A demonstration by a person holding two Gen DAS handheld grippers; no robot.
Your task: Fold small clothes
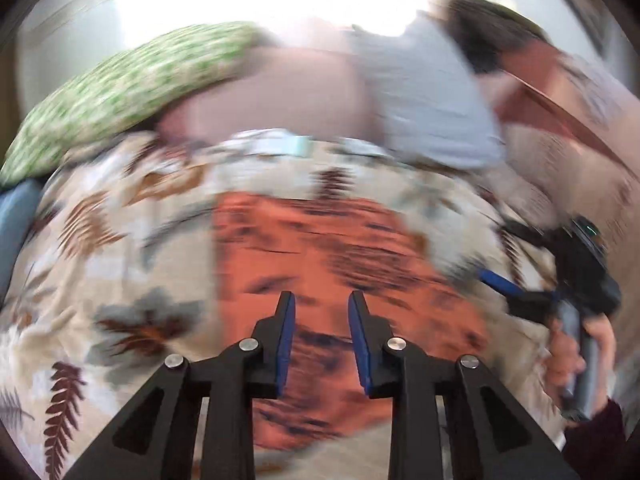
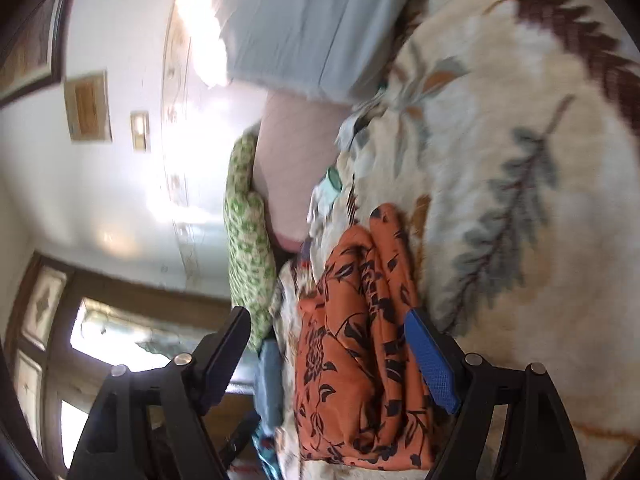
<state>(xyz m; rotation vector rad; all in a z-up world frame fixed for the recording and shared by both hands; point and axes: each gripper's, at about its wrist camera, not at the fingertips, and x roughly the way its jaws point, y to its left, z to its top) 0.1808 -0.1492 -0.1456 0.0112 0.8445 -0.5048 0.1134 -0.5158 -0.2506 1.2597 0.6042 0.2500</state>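
An orange garment with dark flower print (image 1: 320,240) lies on a cream bedspread with leaf pattern (image 1: 100,264). The left wrist view is blurred. My left gripper (image 1: 322,304) hovers over the near part of the garment, its blue pads a little apart with nothing pinched between them. In the right wrist view the same garment (image 2: 360,340) lies folded in a bunched, narrow shape. My right gripper (image 2: 326,316) stands wide open, and the garment lies between its fingers without the pads touching it. A hand (image 1: 576,360) holds the right gripper at the right edge of the left wrist view.
At the head of the bed lie a green patterned pillow (image 1: 120,92), a pink pillow (image 1: 280,96) and a pale blue pillow (image 1: 432,100). Small pale clothes (image 1: 276,144) lie in front of them. A wall and a wooden window frame (image 2: 100,320) are beyond the bed's edge.
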